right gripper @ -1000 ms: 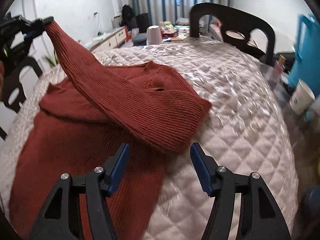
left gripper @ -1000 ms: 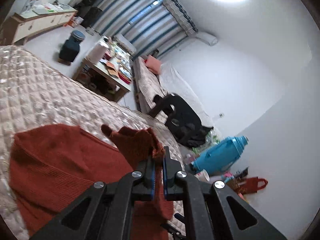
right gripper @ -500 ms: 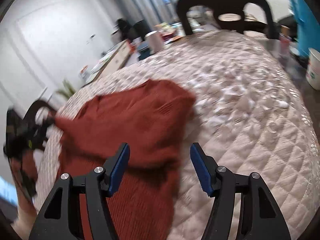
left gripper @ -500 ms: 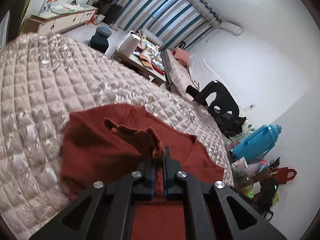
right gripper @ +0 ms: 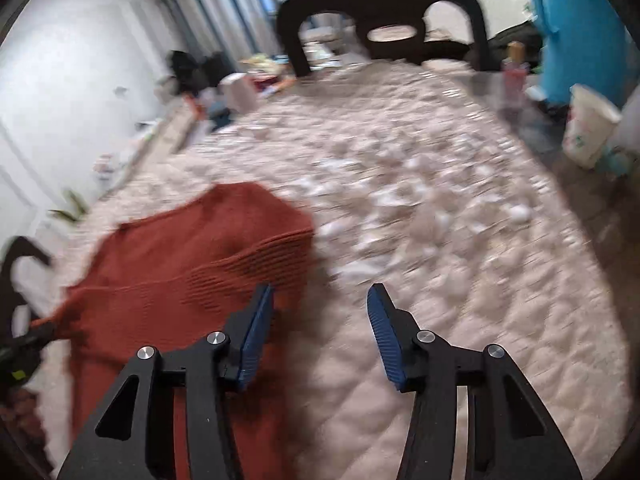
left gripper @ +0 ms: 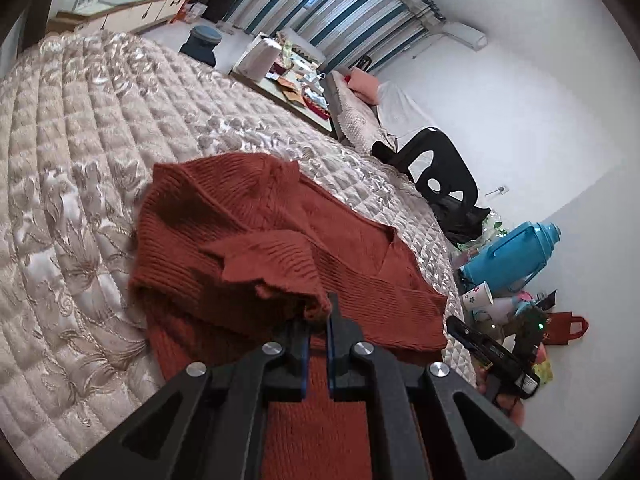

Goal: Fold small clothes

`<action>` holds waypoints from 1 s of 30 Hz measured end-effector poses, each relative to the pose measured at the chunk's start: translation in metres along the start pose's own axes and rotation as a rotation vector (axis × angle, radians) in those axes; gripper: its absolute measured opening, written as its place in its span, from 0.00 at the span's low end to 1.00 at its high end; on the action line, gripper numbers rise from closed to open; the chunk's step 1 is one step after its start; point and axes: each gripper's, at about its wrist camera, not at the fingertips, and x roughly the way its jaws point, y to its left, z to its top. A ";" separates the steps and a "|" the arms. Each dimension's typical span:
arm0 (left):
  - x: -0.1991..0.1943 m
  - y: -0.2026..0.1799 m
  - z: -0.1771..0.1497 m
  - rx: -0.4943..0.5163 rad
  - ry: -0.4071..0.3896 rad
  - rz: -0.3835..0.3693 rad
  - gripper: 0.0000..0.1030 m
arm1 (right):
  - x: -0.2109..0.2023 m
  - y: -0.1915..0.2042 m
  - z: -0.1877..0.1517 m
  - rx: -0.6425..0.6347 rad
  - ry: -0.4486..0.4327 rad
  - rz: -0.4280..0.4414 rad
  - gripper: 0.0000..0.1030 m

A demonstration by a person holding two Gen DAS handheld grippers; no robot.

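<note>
A rust-red knitted sweater [left gripper: 224, 216] lies on a beige quilted bed cover [left gripper: 80, 128]. My left gripper [left gripper: 318, 316] is shut on the cuff of one sleeve [left gripper: 280, 268], which is folded over the sweater's body. In the blurred right wrist view the sweater [right gripper: 192, 272] lies at the left, with the left gripper holding the sleeve at the far left edge [right gripper: 24, 340]. My right gripper [right gripper: 320, 312] is open and empty, above the cover at the sweater's right edge.
A black chair [right gripper: 380, 20] stands at the far end of the bed. A blue thermos [left gripper: 512, 256], a paper cup [right gripper: 588, 128] and clutter sit on the floor at the right. A cluttered low table [left gripper: 292, 80] and a cabinet [left gripper: 120, 12] stand beyond the bed.
My left gripper has carried the sleeve down and across the sweater's body, so it now lies folded over. My right gripper has swung right, off the sweater, and stays open.
</note>
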 end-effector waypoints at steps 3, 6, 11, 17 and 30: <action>0.002 -0.004 -0.001 0.016 0.014 0.004 0.08 | 0.001 0.010 -0.015 -0.037 0.068 0.074 0.49; 0.007 -0.003 -0.002 0.001 0.029 0.010 0.08 | 0.008 0.017 -0.020 -0.078 0.073 -0.011 0.22; 0.012 0.001 -0.004 -0.039 0.055 -0.005 0.08 | 0.004 0.011 -0.021 -0.086 0.077 -0.032 0.19; 0.021 0.003 -0.007 -0.015 0.078 0.030 0.08 | 0.003 0.001 -0.017 -0.093 0.083 -0.080 0.09; 0.027 0.017 -0.004 -0.013 0.111 0.097 0.27 | 0.006 0.021 0.002 -0.107 0.000 -0.028 0.25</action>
